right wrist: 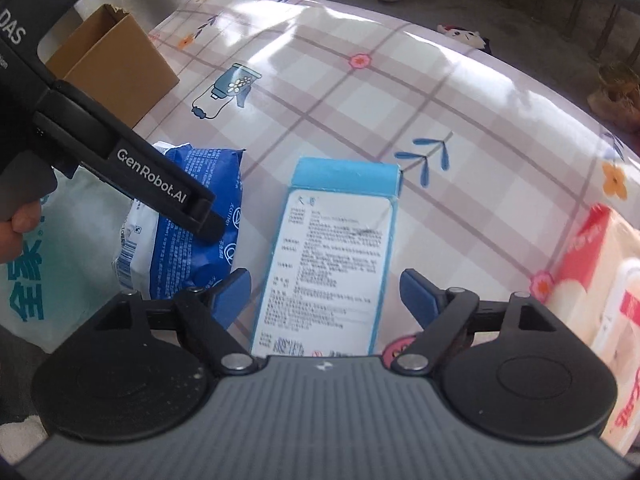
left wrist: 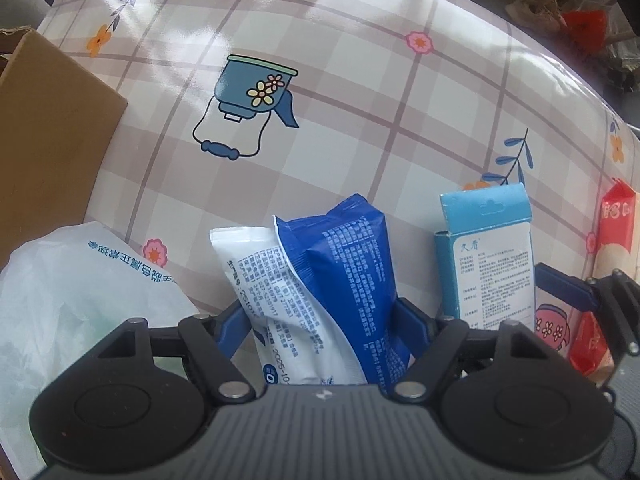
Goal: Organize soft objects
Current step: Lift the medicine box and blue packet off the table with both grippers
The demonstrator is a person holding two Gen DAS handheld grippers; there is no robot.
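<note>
The left hand-held gripper (left wrist: 322, 320) is pointing down over a blue-and-white soft plastic wipes pack (left wrist: 340, 292) that is lying on the bench (left wrist: 360, 120), which is covered in a glossy checked cloth printed with flowers and watering cans. Its blue fingers (left wrist: 230, 326) are standing on either side of the pack; whether the pads are pressing on it cannot be told from either view. In the right wrist view the same gripper's black arm is crossing over the pack (right wrist: 196, 220), with part of a person's hand (right wrist: 20, 224) showing at the left edge.

The right hand-held gripper (right wrist: 326, 296) is standing wide, its blue fingers (right wrist: 418, 294) apart from a flat light-blue cardboard box with a white printed label (right wrist: 336, 256) that is lying between them on the bench (right wrist: 440, 100). The same box (left wrist: 494, 260) is showing just beside the wipes pack in the left wrist view.

A translucent white plastic bag with teal lettering (left wrist: 72, 300) is lying to the left of the wipes pack. A red-and-cream soft tissue pack (right wrist: 600, 280) is sitting at the right edge of the bench. An open brown cardboard box (right wrist: 112, 60) is standing at the far left corner.
</note>
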